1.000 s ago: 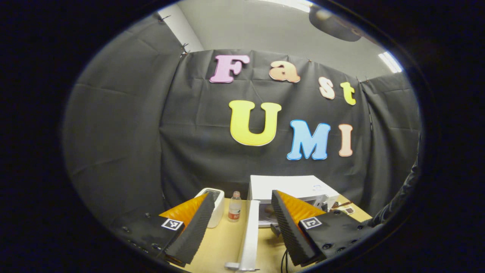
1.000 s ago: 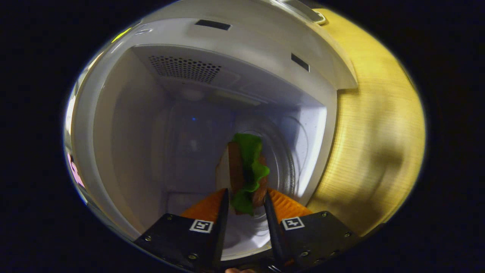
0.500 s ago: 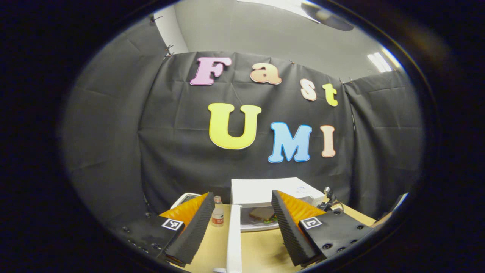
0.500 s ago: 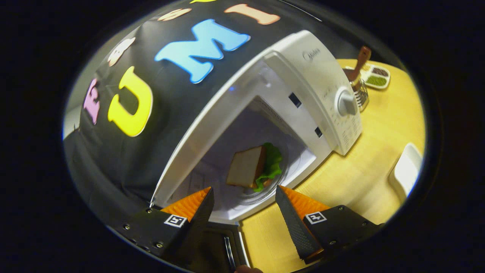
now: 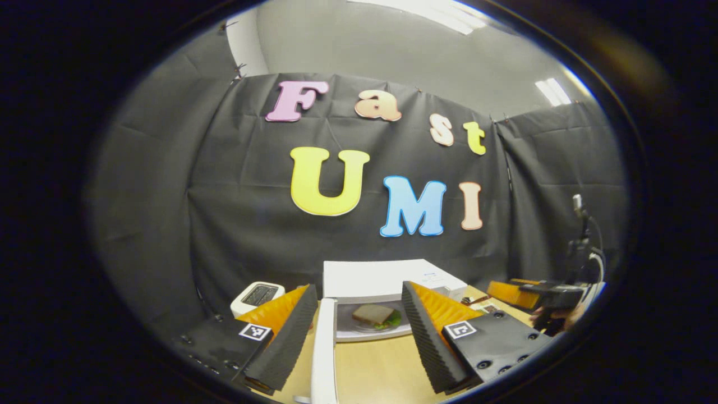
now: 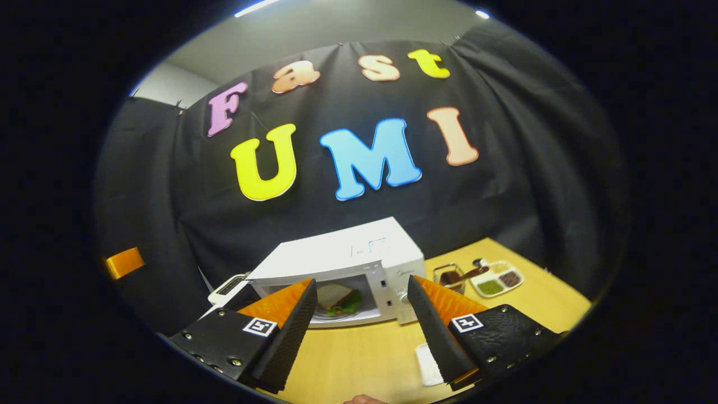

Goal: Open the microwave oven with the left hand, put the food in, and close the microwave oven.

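The white microwave stands at the back of the wooden table with its door swung open, seen edge-on. A sandwich with green lettuce lies on the glass plate inside. My left gripper is open in front of the cavity, well short of it, with the door's edge between its fingers. My right gripper is open and empty, held back from the microwave above the table. In the left gripper view the right gripper is at the right, held by a hand.
A white toaster sits left of the microwave. To its right are a wire basket with a brown utensil and a divided tray of condiments. A small white dish lies near my right fingers.
My right gripper opened, let go of the sandwich inside the microwave and drew back out and up. The left view swung slightly, so the open cavity now faces it.
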